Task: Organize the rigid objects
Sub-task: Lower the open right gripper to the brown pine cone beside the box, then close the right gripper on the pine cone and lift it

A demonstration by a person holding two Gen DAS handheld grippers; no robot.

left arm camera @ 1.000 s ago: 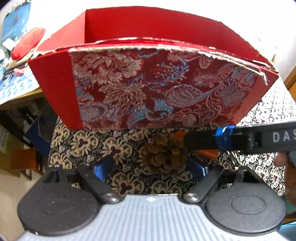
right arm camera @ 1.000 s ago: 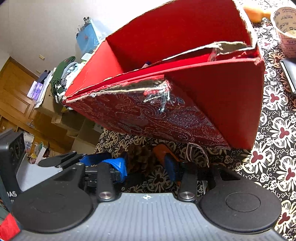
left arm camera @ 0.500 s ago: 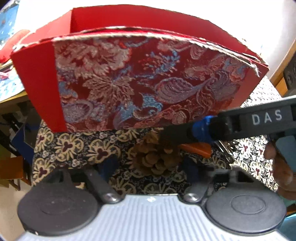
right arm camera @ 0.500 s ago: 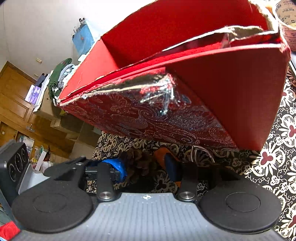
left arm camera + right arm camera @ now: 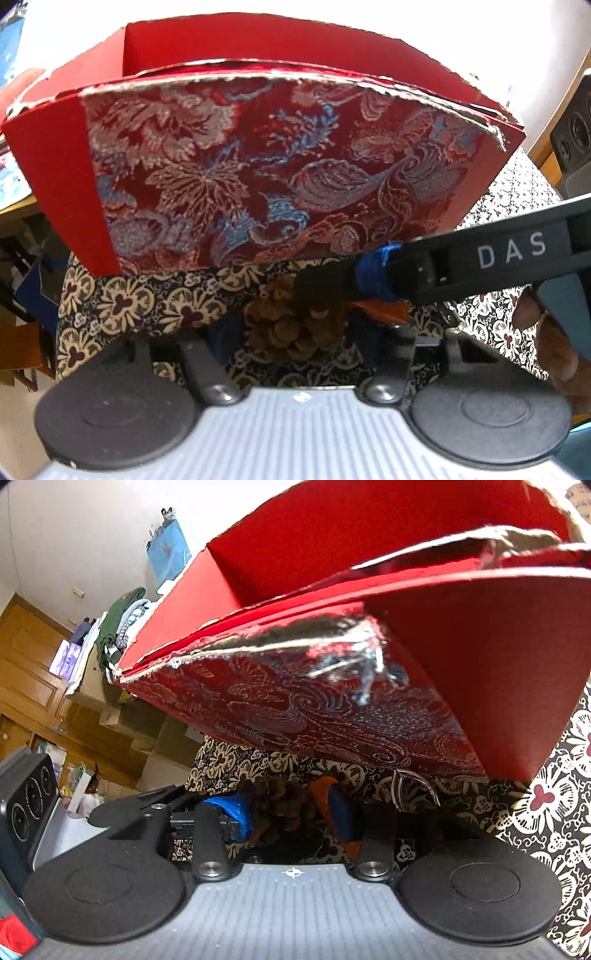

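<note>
Left tool point(image 5: 291, 332) just closing around pine cone point(image 5: 291, 328), cone between its fingers; whether pads press yet, hard to tell. Right tool point(image 5: 291, 805) reaching in from the right, straddling same cone beside orange object point(image 5: 325, 790); grip unclear. Cone resting on patterned counter point(image 5: 147, 302), just in front of red brocade box point(image 5: 258, 166). Metal ring point(image 5: 413, 786) near box corner.

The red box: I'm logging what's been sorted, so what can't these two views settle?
- Inside of the red box: both views, hidden by its brocade front wall.
- Pine cone: whether the left tool grips it, shadowed and blurred.
- Orange object: right view, covered by the right tool.
</note>
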